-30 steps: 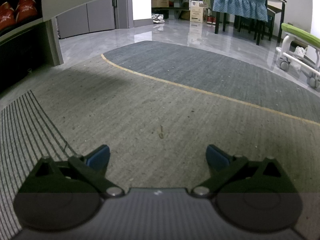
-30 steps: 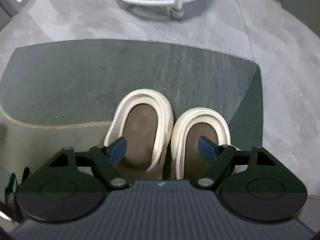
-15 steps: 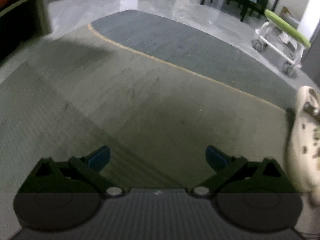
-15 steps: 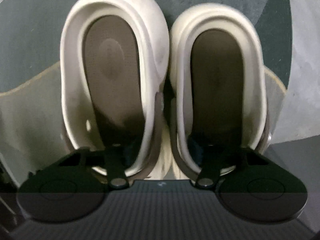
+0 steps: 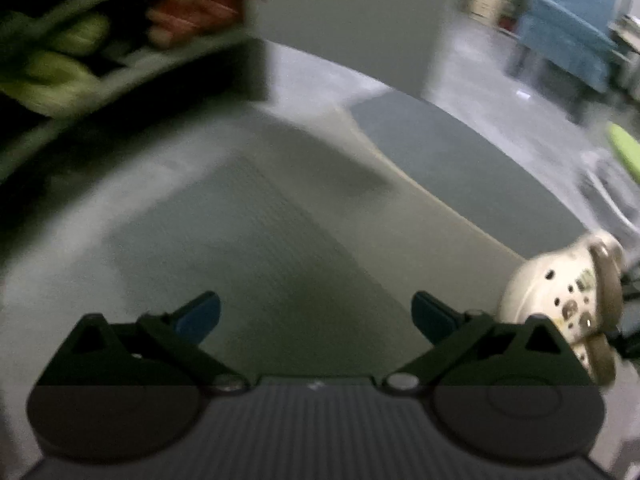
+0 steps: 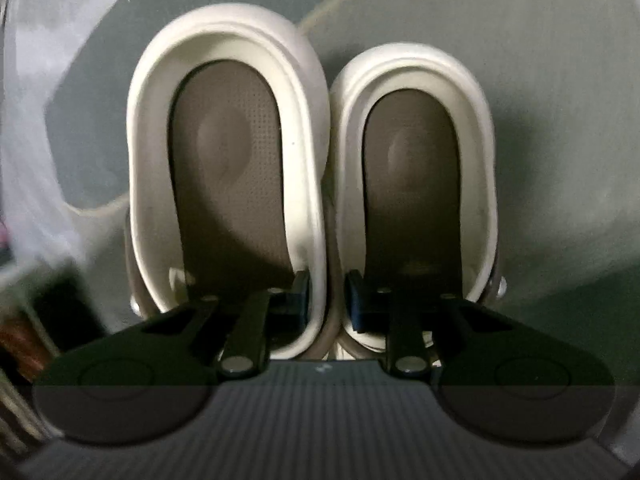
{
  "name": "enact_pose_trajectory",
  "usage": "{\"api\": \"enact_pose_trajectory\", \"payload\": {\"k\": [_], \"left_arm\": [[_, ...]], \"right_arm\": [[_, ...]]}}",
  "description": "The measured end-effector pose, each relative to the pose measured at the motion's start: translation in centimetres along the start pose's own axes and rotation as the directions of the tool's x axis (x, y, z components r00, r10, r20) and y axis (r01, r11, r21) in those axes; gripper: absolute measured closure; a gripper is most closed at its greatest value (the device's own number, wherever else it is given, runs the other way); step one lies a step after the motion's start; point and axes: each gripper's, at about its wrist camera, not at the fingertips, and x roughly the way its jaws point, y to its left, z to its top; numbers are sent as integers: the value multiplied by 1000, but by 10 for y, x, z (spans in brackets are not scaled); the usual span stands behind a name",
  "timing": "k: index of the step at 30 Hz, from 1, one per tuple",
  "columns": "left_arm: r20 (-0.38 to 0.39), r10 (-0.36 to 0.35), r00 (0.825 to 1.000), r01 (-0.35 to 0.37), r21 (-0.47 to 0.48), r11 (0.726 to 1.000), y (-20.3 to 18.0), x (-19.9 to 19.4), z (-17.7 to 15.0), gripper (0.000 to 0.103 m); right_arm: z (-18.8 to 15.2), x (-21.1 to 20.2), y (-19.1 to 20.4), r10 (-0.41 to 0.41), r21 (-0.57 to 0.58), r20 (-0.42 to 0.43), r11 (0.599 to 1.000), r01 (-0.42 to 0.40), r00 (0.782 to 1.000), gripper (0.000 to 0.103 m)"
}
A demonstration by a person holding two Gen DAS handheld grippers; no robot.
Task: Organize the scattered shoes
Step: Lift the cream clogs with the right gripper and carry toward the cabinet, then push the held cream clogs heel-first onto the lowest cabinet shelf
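Two cream clogs [image 6: 228, 160] in right hand-held gripper [image 6: 327, 300], pinched together.

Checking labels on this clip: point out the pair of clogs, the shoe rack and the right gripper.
pair of clogs [image 6: 224, 148], right wrist view, insole of the left-hand clog.
shoe rack [image 5: 172, 56], left wrist view, front edge of a shelf.
right gripper [image 6: 327, 300], right wrist view, midway between the fingertips.

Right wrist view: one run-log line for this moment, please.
right tool: shut on cream clogs, inner walls pinched together | left tool: open, holding nothing
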Motion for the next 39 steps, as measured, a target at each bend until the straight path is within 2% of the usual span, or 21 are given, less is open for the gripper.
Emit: {"api": "enact_pose_trajectory", "payload": {"k": [3, 5, 8, 11, 15, 18, 19, 20, 21, 23, 24, 25, 26, 27, 28, 29, 30, 31, 33, 36, 39], "left_arm": [[20, 114, 993, -114, -29, 993, 28, -15, 23, 0], [-11, 207, 978, -207, -59, 976, 53, -24, 42, 0], [22, 239, 971, -235, -105, 966, 69, -28, 48, 0], [12, 243, 970, -240, -109, 965, 74, -19, 51, 0], [-62, 183, 981, -190, -151, 970, 85, -4, 55, 0], [-73, 178, 981, -189, -194, 962, 96, 4, 56, 0], [-73, 181, 981, -193, -213, 958, 99, 5, 57, 0], [-73, 183, 980, -195, -230, 953, 102, 8, 59, 0], [-79, 174, 982, -188, -245, 951, 104, 11, 62, 0], [-92, 146, 985, -166, -264, 950, 109, 20, 71, 0], [-93, 134, 987, -155, -270, 950, 110, 23, 76, 0], [-88, 134, 987, -153, -267, 952, 110, 25, 78, 0], [-71, 139, 988, -153, -253, 955, 111, 24, 82, 0], [-56, 144, 988, -153, -241, 958, 111, 23, 86, 0], [-51, 149, 988, -157, -236, 959, 112, 23, 88, 0], [-46, 154, 987, -160, -232, 959, 112, 22, 90, 0], [-44, 160, 986, -166, -227, 960, 114, 22, 92, 0], [-44, 164, 986, -170, -220, 961, 114, 22, 94, 0], [-24, 180, 983, -182, -171, 968, 111, 20, 99, 0], [15, 203, 979, -201, -75, 977, 104, 16, 103, 0], [-22, 180, 983, -182, -106, 978, 113, 21, 109, 0]], "right_arm": [[-57, 38, 3, 93, 160, 3, 983, -92, 996, 80], [-93, 69, 5, 140, 240, -9, 962, -133, 990, 78], [-126, 112, 9, 152, 267, -38, 954, -137, 988, 77], [-149, 162, 15, 126, 201, -78, 974, -108, 989, 73], [-143, 176, 24, 139, 95, -97, 987, -130, 985, 63], [-128, 168, 25, 132, 3, -155, 991, -133, 979, 44], [-120, 157, 31, 104, -87, -135, 989, -117, 985, 31], [-113, 146, 37, 80, -170, -117, 981, -99, 990, 21], [-108, 140, 42, 55, -233, -117, 969, -82, 992, 21], [-96, 122, 64, -2, -429, -130, 901, -55, 992, 21], [-96, 112, 81, -25, -583, -134, 811, -58, 991, 21], [-101, 107, 90, -31, -627, -127, 777, -56, 991, 22], [-111, 98, 110, -53, -810, -82, 586, -35, 995, 20], [-125, 96, 117, -56, -931, -31, 364, -8, 998, 20], [-147, 100, 119, -61, -997, 16, 73, 20, 998, 20], [-168, 104, 120, -61, -977, 56, -211, 42, 997, 20], [-182, 113, 113, -102, -914, 73, -404, 26, 992, 21], [-192, 126, 108, -150, -845, 82, -534, -11, 985, 22], [-201, 146, 101, -194, -765, 76, -640, -68, 978, 23], [-207, 181, 98, -175, -712, 74, -699, -71, 982, 23], [-219, 206, 104, -121, -601, 88, -798, -44, 989, 28]]}}
